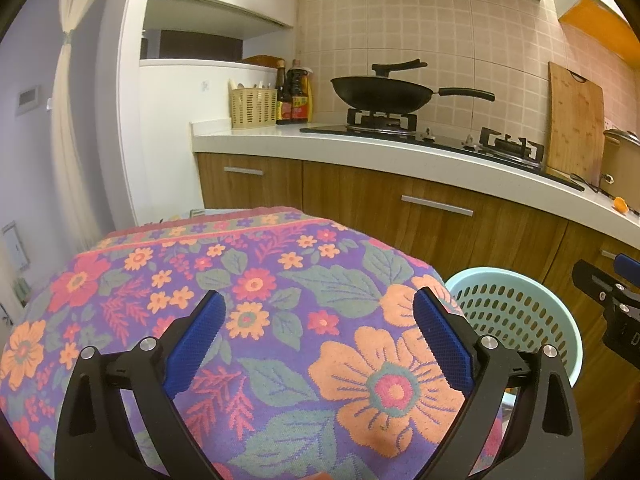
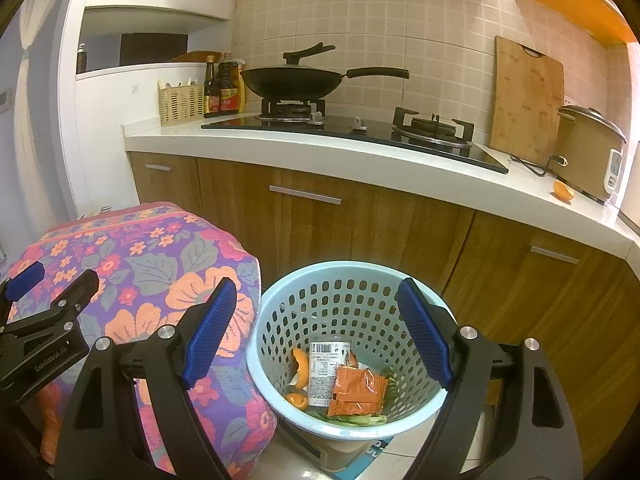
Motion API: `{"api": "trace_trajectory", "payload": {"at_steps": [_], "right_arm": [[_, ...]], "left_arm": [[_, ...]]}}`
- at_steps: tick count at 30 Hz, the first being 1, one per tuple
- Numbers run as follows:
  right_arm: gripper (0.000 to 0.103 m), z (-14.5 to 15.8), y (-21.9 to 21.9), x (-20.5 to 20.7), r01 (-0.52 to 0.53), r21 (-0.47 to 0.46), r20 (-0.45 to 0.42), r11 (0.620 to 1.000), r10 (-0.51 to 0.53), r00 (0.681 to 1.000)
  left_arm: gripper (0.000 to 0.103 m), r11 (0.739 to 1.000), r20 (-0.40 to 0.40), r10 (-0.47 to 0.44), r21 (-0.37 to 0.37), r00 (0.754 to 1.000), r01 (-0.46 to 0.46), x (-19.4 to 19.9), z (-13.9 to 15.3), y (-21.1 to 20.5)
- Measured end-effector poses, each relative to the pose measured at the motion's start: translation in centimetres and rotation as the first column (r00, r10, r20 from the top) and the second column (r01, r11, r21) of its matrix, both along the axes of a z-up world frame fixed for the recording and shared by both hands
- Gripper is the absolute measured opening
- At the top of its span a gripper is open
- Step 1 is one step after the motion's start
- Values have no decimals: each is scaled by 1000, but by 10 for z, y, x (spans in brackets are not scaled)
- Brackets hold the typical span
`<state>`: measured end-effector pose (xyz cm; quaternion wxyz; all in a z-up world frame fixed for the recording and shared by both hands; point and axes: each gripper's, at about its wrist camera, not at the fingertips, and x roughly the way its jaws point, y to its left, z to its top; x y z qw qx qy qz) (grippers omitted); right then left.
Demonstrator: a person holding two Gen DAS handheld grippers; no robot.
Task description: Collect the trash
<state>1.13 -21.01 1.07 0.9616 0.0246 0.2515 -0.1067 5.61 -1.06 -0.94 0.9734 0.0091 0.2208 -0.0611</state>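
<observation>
A pale blue perforated trash basket stands on the floor before the cupboards and also shows at the right of the left wrist view. Inside it lie orange peel, a white labelled can, an orange packet and green leaves. My right gripper hangs open above the basket, holding nothing. My left gripper is open and empty over a floral cloth covering a block beside the basket. A piece of orange peel lies on the counter at the right.
The white counter carries a gas hob with a black wok, sauce bottles, a utensil basket, a leaning cutting board and a rice cooker. Wooden cupboard doors stand behind the basket.
</observation>
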Motion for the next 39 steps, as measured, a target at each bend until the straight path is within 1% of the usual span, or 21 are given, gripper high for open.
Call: {"api": "trace_trajectory", "payload": {"at_steps": [39], "right_arm": [[78,-5,-3,2,4,7,-18,1000,-4,1000]], "left_arm": [[94,1000,0,1,-1,1000,-1,1,0,1]]}}
